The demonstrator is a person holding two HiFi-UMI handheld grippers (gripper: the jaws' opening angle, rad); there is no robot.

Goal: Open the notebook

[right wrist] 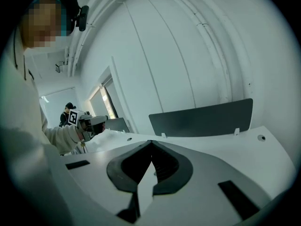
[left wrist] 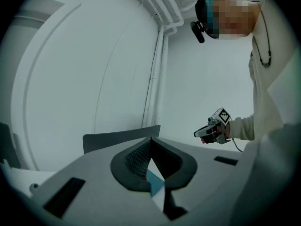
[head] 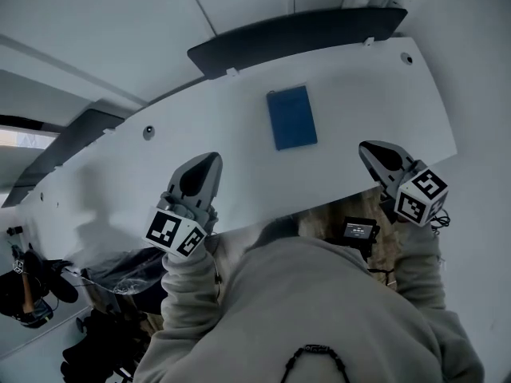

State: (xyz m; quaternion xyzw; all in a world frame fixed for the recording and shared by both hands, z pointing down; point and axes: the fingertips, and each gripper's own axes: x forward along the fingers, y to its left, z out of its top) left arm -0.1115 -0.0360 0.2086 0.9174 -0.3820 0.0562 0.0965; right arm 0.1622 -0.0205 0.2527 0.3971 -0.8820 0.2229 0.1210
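White walls and ceiling panels enclose a long white desk (head: 359, 102), which runs diagonally across the head view. A dark divider panel (head: 295, 34) stands upright along the desk's far edge, and a second divider (head: 72, 146) continues the line to the left. A person in a light grey sweatshirt (head: 319, 309) stands at the near edge, both sleeves extended over the desktop. The notebook (head: 291, 117) lies flat and closed on the desk, blue cover up, about midway between the near edge and the dark divider. It is beyond both grippers, in the space between them, and clear of each. The left gripper (head: 207, 162) is held over the near part of the desk, to the left of the notebook. Its jaws are closed tip to tip with nothing gripped — in its own view a strip of blue cover (left wrist: 155, 181) shows only through the gap below the tips. The right gripper (head: 369, 150) is held near the desk's near edge, to the right of the notebook. Its jaws are likewise pressed together and empty — only bare white desktop shows behind them. Each gripper carries its marker cube at the wrist end, left (head: 174, 231) and right (head: 421, 196).
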